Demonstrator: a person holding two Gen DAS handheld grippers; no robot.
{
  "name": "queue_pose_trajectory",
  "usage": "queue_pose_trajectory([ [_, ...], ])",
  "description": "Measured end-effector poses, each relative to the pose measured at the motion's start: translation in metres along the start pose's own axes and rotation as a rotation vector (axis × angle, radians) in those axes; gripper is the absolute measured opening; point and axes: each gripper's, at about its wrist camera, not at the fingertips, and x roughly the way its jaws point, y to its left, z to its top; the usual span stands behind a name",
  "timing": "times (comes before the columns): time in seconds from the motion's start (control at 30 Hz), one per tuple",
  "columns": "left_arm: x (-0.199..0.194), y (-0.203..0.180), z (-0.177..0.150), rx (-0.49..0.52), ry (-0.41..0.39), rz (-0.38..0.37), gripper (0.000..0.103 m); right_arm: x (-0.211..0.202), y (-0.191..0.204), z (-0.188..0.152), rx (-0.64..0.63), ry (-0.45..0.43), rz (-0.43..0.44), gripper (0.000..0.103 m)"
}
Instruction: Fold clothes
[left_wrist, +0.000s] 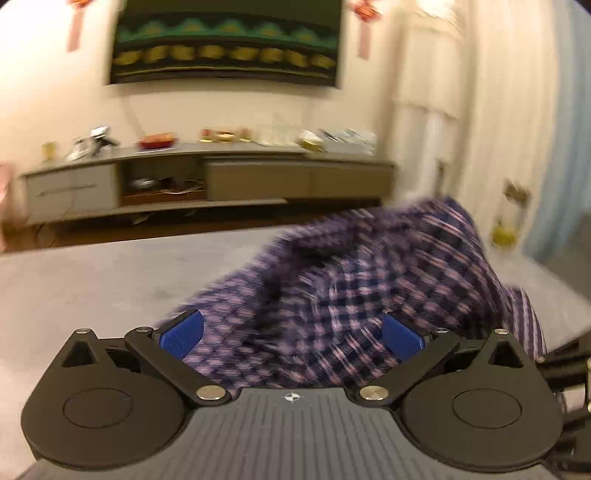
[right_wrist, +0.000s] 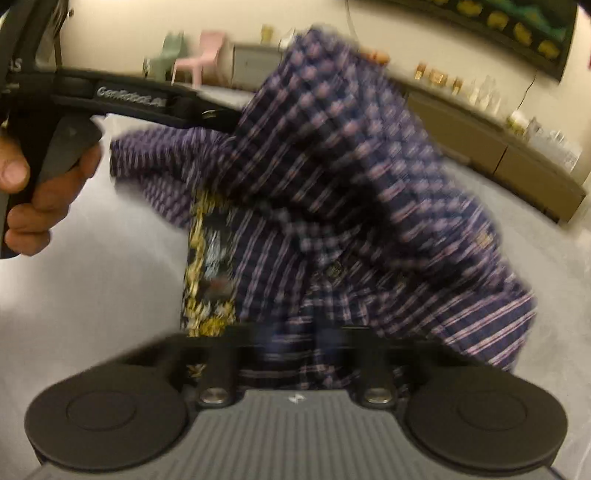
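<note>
Through the left wrist camera I see my left gripper (left_wrist: 291, 334) with its two blue ribbed pads (left_wrist: 181, 334) standing wide apart, and the dark navy and pink checked shirt (left_wrist: 354, 291) lies bunched between and beyond them; neither pad presses on the cloth as far as I can tell, though the picture is smeared. The shirt sits heaped on the pale grey tabletop (left_wrist: 92, 284), rising into a peak toward the right of this view. Behind it stands a long low grey-brown sideboard (left_wrist: 229, 181) with small items on top, and above that a dark wall hanging with green and gold patterns (left_wrist: 225, 40). Through the right wrist camera my right gripper (right_wrist: 291, 343) has its jaws drawn close together with the checked cloth bunched right at them, so I read it as clamped on the shirt's near edge; the fingertips themselves are blurred and buried in fabric. A strip of gold and pale blue patterned lining (right_wrist: 208, 266) shows on the left side of the heap. At the upper left a hand (right_wrist: 35, 192) grips the black handle of the other gripper, whose arm reaches to the shirt.
</note>
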Motion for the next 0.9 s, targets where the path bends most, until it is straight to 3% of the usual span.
queue_pose_trajectory([
  [0.03, 0.006, -0.002, 0.001, -0.006, 0.024, -0.002, 0.059, 0.000, 0.001, -0.001, -0.003, 0.006, 0.001, 0.004],
  [0.1, 0.011, 0.004, 0.004, -0.089, 0.073, -0.023, 0.023, -0.015, -0.007, 0.002, 0.014, -0.021, 0.005, 0.004],
  [0.17, -0.004, 0.016, 0.013, -0.160, 0.039, -0.020, 0.020, -0.037, -0.021, 0.005, 0.065, -0.084, 0.032, 0.004],
  [0.23, -0.030, 0.029, 0.025, -0.192, -0.015, -0.003, 0.008, -0.060, -0.038, 0.006, 0.127, -0.159, 0.076, 0.004],
  [0.4, -0.108, 0.070, 0.070, -0.281, -0.187, 0.025, 0.007, -0.132, -0.096, -0.009, 0.371, -0.468, 0.426, 0.004],
  [0.47, -0.101, 0.066, 0.080, -0.283, -0.112, -0.046, 0.026, -0.144, -0.112, -0.017, 0.421, -0.527, 0.440, 0.004],
  [0.5, -0.093, 0.062, 0.081, -0.290, -0.067, -0.075, 0.065, -0.143, -0.117, -0.019, 0.414, -0.502, 0.350, 0.004],
  [0.53, -0.084, 0.055, 0.078, -0.297, -0.036, -0.075, 0.093, -0.139, -0.119, -0.021, 0.399, -0.465, 0.250, 0.004],
  [0.57, -0.074, 0.044, 0.073, -0.288, -0.025, -0.064, 0.095, -0.129, -0.119, -0.024, 0.374, -0.405, 0.149, 0.004],
  [0.63, -0.052, 0.025, 0.070, -0.267, 0.003, -0.091, 0.095, -0.106, -0.121, -0.031, 0.373, -0.297, 0.069, 0.004],
  [0.73, -0.018, 0.000, 0.071, -0.308, 0.036, -0.174, 0.099, -0.093, -0.113, -0.034, 0.324, -0.247, 0.080, 0.004],
  [0.8, 0.005, -0.023, 0.072, -0.283, 0.076, -0.201, 0.100, -0.088, -0.103, -0.033, 0.291, -0.237, 0.105, 0.004],
  [0.87, 0.026, -0.043, 0.069, -0.206, 0.125, -0.165, 0.101, -0.085, -0.098, -0.031, 0.269, -0.231, 0.125, 0.004],
  [0.9, 0.033, -0.050, 0.064, -0.165, 0.147, -0.113, 0.098, -0.084, -0.096, -0.029, 0.263, -0.227, 0.133, 0.004],
])
